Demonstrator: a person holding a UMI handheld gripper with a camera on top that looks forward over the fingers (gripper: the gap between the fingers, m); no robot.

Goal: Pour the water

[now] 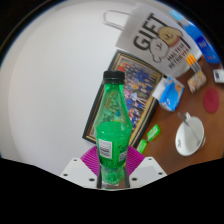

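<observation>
A green plastic bottle point(112, 125) with a black cap point(114, 76) and a white label stands upright between my fingers. My gripper point(112, 165) is shut on the bottle's lower body, with the magenta pads point(91, 160) pressed against both sides. The bottle is held above the white table point(50, 100). A white cup point(187, 138) stands on a wooden surface beyond the fingers to the right.
A colourful box point(140, 85) and a white gift bag point(160, 40) stand behind the bottle. A blue object point(168, 95), a small green item point(152, 132) and a pink object point(211, 102) lie on the wooden surface point(170, 150) to the right.
</observation>
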